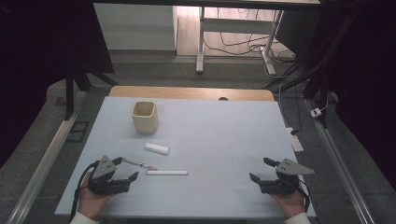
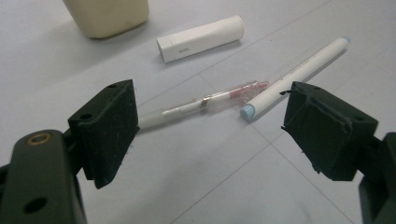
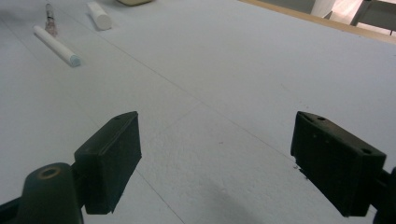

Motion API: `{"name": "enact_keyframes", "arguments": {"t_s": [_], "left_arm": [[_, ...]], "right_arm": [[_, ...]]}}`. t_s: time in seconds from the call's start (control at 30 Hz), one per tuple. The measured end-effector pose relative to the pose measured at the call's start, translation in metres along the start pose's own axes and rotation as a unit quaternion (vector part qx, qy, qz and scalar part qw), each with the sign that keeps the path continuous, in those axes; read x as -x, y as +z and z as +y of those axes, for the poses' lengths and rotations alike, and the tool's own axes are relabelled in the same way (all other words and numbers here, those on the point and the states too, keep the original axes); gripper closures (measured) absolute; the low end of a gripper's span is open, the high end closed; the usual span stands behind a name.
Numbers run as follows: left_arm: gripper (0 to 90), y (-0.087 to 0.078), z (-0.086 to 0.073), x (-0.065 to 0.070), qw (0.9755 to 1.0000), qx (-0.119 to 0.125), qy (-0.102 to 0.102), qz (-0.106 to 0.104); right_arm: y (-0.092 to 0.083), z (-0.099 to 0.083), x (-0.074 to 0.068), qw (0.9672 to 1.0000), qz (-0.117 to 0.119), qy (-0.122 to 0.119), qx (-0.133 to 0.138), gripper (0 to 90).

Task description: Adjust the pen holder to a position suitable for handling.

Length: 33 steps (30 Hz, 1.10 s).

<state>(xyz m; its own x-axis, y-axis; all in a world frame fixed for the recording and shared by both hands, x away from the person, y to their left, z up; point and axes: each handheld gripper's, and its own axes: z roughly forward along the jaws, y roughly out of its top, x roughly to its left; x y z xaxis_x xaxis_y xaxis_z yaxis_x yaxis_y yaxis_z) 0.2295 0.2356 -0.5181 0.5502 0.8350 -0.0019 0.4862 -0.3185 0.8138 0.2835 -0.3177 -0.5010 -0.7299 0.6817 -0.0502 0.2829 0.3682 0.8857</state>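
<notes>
A cream cup [image 1: 144, 116] stands upright at the far left of the pale blue table [image 1: 224, 140]. In front of it lie a short white capped tube [image 1: 156, 149] [image 2: 201, 38], a long white stick pen [image 1: 166, 172] [image 2: 294, 74] and a clear pen with a pink tip [image 1: 139, 164] [image 2: 205, 102]. My left gripper [image 1: 127, 169] [image 2: 210, 133] stands open just short of the clear pen, jaws wide apart with nothing between them. My right gripper [image 1: 262, 170] [image 3: 217, 163] stands open over bare table at the near right, far from the pens [image 3: 56, 44].
A wooden strip [image 1: 191, 93] runs along the table's far edge. Beyond it are a white desk frame [image 1: 201, 42], cables on the floor and a power strip [image 1: 297, 142] beside the right edge. Metal rails [image 1: 42, 163] flank the table.
</notes>
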Motion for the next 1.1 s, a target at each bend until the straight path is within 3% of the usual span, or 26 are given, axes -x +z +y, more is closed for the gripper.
{"name": "enact_keyframes", "arguments": {"t_s": [0.5, 0.67, 1.1], "left_arm": [[19.0, 0.012, 0.024, -0.007, 1.0, -0.002, -0.001, 0.003], [19.9, 0.016, 0.04, -0.019, 0.9998, 0.002, -0.018, 0.003], [26.4, 0.031, 0.064, -0.04, 0.9994, 0.008, -0.031, 0.013]], "right_arm": [[0.0, 0.0, 0.0, 1.0, 0.004, 0.002, 0.002, 16.2], [0.0, 0.0, -0.001, 1.0, 0.003, 0.003, 0.001, 16.2], [0.0, 0.0, -0.001, 1.0, 0.005, 0.002, -0.001, 17.0]]}}
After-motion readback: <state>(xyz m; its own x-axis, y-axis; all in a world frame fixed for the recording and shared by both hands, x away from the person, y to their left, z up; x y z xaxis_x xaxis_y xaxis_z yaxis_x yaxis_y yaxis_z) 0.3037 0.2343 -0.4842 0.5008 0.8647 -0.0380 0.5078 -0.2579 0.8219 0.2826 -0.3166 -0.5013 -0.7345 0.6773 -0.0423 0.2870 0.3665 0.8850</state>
